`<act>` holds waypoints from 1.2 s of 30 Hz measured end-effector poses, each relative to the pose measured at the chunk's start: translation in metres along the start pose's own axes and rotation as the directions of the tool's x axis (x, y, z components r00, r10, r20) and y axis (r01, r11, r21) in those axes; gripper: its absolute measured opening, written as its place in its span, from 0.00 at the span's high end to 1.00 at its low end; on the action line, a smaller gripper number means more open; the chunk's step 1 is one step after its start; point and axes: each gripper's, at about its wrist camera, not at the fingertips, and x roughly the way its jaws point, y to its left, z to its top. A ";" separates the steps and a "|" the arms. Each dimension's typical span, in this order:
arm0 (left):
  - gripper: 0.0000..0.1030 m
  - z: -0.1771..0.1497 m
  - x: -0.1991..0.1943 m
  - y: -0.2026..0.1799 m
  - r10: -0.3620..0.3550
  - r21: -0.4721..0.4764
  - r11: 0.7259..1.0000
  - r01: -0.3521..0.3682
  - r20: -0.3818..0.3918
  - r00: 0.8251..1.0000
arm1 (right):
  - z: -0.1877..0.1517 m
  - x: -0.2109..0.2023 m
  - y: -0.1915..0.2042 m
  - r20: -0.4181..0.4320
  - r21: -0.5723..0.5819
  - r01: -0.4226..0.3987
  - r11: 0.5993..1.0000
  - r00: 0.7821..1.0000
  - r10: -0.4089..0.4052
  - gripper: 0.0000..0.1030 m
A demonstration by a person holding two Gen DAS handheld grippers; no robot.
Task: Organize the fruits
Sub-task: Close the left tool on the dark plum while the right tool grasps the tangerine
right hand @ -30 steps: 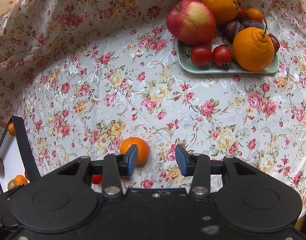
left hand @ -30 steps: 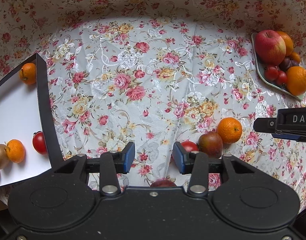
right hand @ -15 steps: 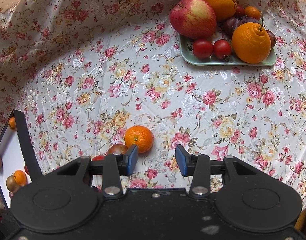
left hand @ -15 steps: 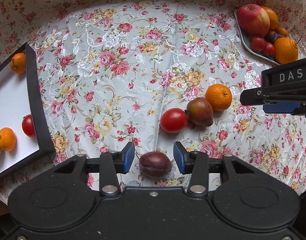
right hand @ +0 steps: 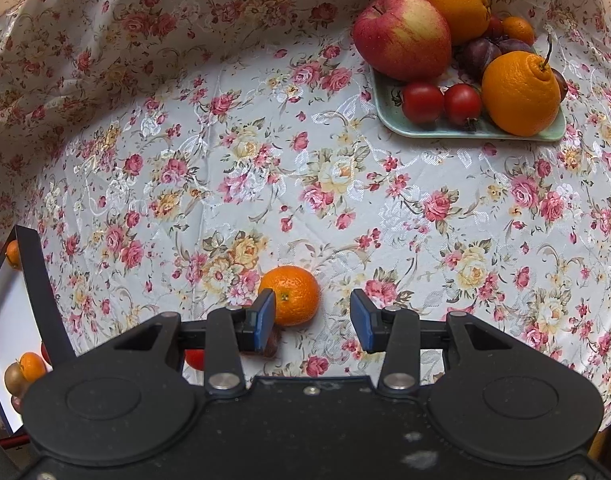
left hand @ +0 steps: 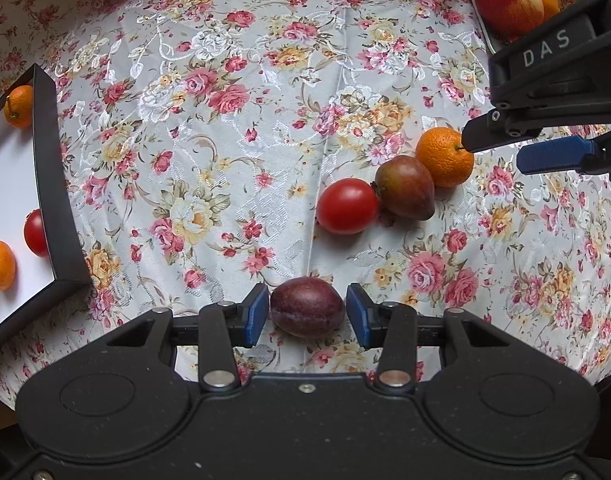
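Note:
A dark purple plum (left hand: 307, 307) lies on the floral cloth between the blue pads of my left gripper (left hand: 307, 315), which is open; the pads stand close to its sides. Beyond it sit a red tomato (left hand: 347, 206), a reddish-brown fruit (left hand: 405, 188) and a mandarin (left hand: 444, 157) in a touching row. My right gripper (right hand: 312, 316) is open, low over the cloth, with the mandarin (right hand: 291, 295) just past its left finger. From the left wrist view the right gripper (left hand: 493, 153) reaches in beside that mandarin.
A white tray with a black rim (left hand: 53, 184) at the left holds mandarins and a tomato. A green plate (right hand: 465, 131) at the back right carries an apple (right hand: 401, 36), oranges, plums and two tomatoes. The cloth rises as a wall behind.
My left gripper has drawn back and lowered, so the plum now lies between its fingers. My right gripper has come nearer the mandarin. Both stayed open.

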 end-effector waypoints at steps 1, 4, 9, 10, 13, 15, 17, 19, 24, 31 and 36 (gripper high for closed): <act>0.49 0.000 0.001 0.000 0.000 -0.003 1.000 0.000 -0.002 1.000 | 0.000 0.001 0.001 -0.001 -0.002 0.002 1.000 1.000 -0.002 0.57; 0.49 0.002 0.003 -0.001 0.002 -0.011 1.000 -0.002 -0.005 1.000 | 0.001 0.004 0.003 -0.006 -0.002 0.004 1.000 1.000 -0.004 0.57; 0.49 0.001 0.006 -0.002 0.018 0.003 1.000 -0.018 -0.010 1.000 | 0.001 0.005 0.004 -0.007 -0.008 0.003 1.000 1.000 -0.003 0.57; 0.49 0.000 0.008 -0.003 0.022 0.004 1.000 -0.022 -0.014 1.000 | 0.001 0.006 0.004 -0.007 -0.007 0.003 1.000 1.000 -0.003 0.57; 0.46 -0.001 0.010 -0.006 0.037 0.017 0.999 -0.037 -0.012 0.999 | 0.003 0.006 0.003 -0.010 -0.002 -0.001 1.000 1.000 0.001 0.57; 0.43 -0.001 0.011 -0.009 0.041 0.027 0.999 -0.041 -0.004 0.999 | 0.004 0.008 0.003 -0.012 0.005 -0.003 1.000 1.000 0.003 0.57; 0.42 -0.002 0.012 -0.011 0.047 0.031 0.998 -0.047 -0.003 0.999 | 0.005 0.009 0.003 -0.013 0.012 -0.004 1.000 1.000 0.004 0.57; 0.42 -0.001 0.013 -0.010 0.047 0.028 0.999 -0.046 -0.003 0.999 | 0.005 0.010 0.004 -0.015 0.015 -0.003 1.000 1.000 0.004 0.57; 0.38 0.000 0.014 -0.001 0.031 -0.007 0.999 -0.031 -0.012 0.999 | 0.007 0.015 0.008 -0.016 0.013 0.005 1.000 1.000 -0.005 0.57; 0.36 -0.002 0.015 -0.002 0.018 0.009 1.000 -0.018 0.002 1.000 | 0.010 0.029 0.018 -0.030 0.005 0.016 1.000 0.999 -0.016 0.57; 0.34 -0.005 0.015 -0.002 0.010 -0.004 1.000 -0.010 0.014 1.000 | 0.009 0.042 0.027 -0.042 -0.014 0.051 0.999 0.998 -0.051 0.56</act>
